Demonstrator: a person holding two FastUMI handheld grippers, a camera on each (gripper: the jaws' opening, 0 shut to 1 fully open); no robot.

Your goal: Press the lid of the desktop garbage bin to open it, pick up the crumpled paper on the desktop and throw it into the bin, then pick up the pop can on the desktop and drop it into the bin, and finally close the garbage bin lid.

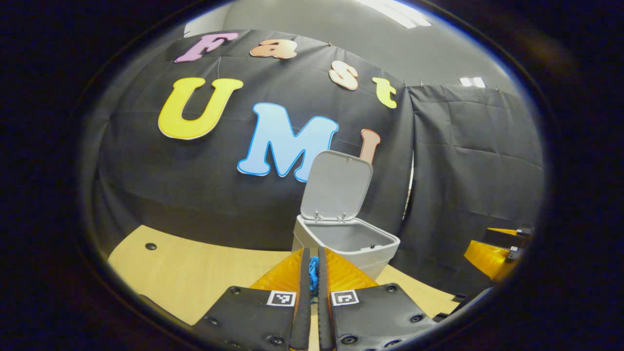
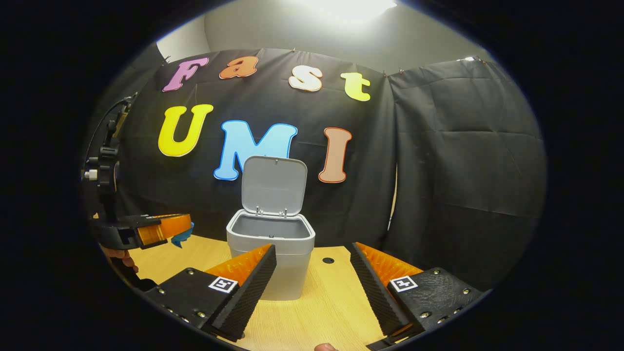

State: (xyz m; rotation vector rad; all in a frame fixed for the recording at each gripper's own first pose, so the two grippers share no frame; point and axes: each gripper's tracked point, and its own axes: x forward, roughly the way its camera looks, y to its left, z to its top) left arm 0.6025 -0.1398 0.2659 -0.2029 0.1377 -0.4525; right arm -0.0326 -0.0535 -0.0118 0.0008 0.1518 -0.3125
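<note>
The grey desktop bin (image 1: 358, 253) stands open on the wooden table, its lid (image 1: 336, 187) tipped up at the back. My left gripper (image 1: 313, 265) hovers just in front of the bin, shut on a blue crumpled paper (image 1: 313, 274) that peeks out between the fingers. In the right gripper view the same bin (image 2: 287, 273) and lid (image 2: 274, 185) sit straight ahead, and the inside looks bare. My right gripper (image 2: 313, 248) is open, its fingers spread wide in front of the bin, holding nothing. The left gripper (image 2: 161, 230) floats left of the bin with the blue paper (image 2: 183, 237) at its tip.
The wooden table (image 2: 336, 302) runs up to the black cloth wall behind the bin. A small round hole (image 2: 328, 260) lies right of the bin, another (image 1: 150, 246) at the far left. A hand (image 2: 119, 258) holds the left gripper. The right gripper (image 1: 495, 253) shows at the far right.
</note>
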